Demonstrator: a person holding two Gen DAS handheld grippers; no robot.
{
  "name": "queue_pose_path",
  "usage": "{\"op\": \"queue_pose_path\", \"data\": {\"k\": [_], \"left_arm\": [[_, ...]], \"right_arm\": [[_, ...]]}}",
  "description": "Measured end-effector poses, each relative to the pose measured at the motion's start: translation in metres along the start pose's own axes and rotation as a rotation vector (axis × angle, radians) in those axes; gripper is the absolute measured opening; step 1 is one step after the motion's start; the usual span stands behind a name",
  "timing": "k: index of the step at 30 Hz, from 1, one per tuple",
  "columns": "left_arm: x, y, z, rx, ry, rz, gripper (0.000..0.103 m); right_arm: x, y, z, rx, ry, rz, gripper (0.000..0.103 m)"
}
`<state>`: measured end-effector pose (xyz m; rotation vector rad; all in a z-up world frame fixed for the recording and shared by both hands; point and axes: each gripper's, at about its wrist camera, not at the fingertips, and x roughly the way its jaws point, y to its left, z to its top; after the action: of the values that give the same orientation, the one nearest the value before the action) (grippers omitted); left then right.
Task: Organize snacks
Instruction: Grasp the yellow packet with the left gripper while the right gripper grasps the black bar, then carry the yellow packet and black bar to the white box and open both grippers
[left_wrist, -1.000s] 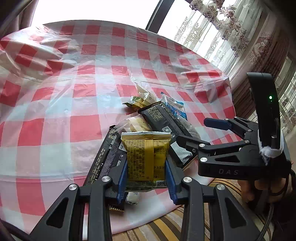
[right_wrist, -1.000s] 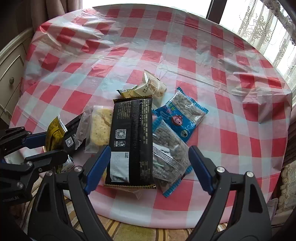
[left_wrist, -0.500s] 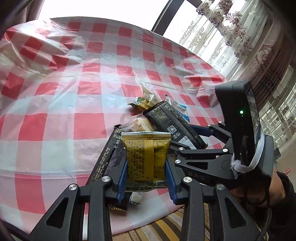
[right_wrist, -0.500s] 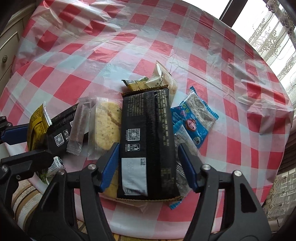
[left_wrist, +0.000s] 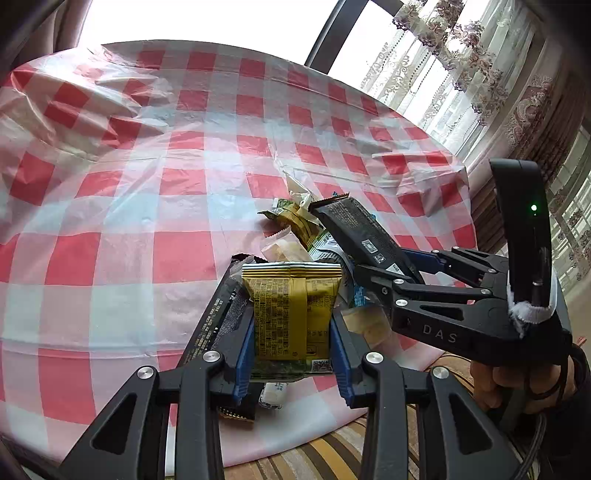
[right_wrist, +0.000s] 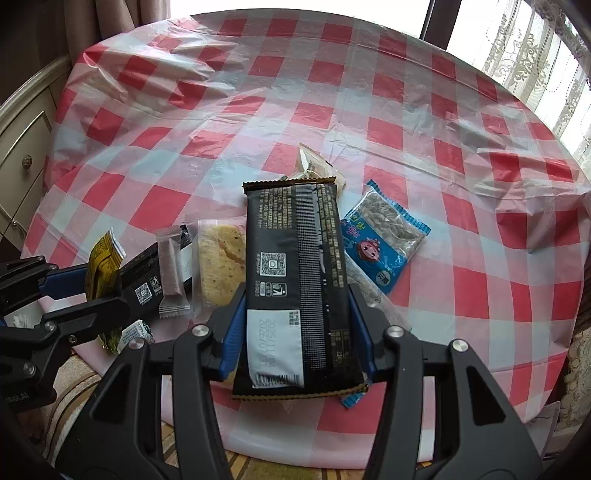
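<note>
Red-and-white checked plastic cloth (right_wrist: 295, 110) covered a round table beside lace-curtained windows (left_wrist: 443, 66), with a cream cabinet (right_wrist: 22, 147) at the far left of the right wrist view.

Near the table's front edge lay the heap of snacks. The left gripper (left_wrist: 293, 332) was clamped on a yellow packet (left_wrist: 291, 314), its blue pads pressed against both long sides, the packet standing out along the fingers above a long black packet (left_wrist: 218, 321) lying flat on the cloth. The right gripper (right_wrist: 297, 325) was closed on a black snack bar (right_wrist: 295, 280), pads against both edges near its lower end; the bar pointed away from the camera, above a clear-wrapped pale biscuit (right_wrist: 221, 258) and a seed bag (right_wrist: 384, 240) in blue and clear film. A small pinkish bar (right_wrist: 171, 273) lay between the biscuit and the left gripper.

In the left wrist view the right gripper reached in from the right, held level over the table edge, a hand (left_wrist: 509, 384) gripping its handle below an upright black unit with a green light (left_wrist: 533, 207). The letters "DAS" were moulded on its body.

The black bar carried a QR code and a white panel printed "2025/11/04"; the second date line could not be read clearly.
</note>
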<state>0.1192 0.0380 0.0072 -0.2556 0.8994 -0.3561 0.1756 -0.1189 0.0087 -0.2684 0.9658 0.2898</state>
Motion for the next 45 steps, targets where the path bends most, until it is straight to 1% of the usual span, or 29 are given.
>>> {"op": "queue_pose_path", "data": {"k": [9, 15, 24, 36, 45], "left_arm": [[0.002, -0.019, 0.005, 0.033, 0.012, 0.012, 0.038], [0.009, -0.039, 0.007, 0.068, 0.031, 0.02, 0.038], [0.025, -0.074, 0.015, 0.125, 0.057, 0.003, 0.038], [0.058, -0.147, 0.024, 0.256, 0.105, -0.057, 0.038], [0.091, -0.216, 0.022, 0.379, 0.164, -0.114, 0.038]], "right_arm": [[-0.015, -0.024, -0.007, 0.057, -0.026, 0.026, 0.054], [-0.025, -0.048, -0.015, 0.109, -0.039, 0.03, 0.054], [-0.04, -0.092, -0.033, 0.19, -0.054, 0.02, 0.054], [-0.062, -0.165, -0.075, 0.329, -0.06, -0.03, 0.054], [-0.083, -0.23, -0.12, 0.453, -0.066, -0.087, 0.054]]}}
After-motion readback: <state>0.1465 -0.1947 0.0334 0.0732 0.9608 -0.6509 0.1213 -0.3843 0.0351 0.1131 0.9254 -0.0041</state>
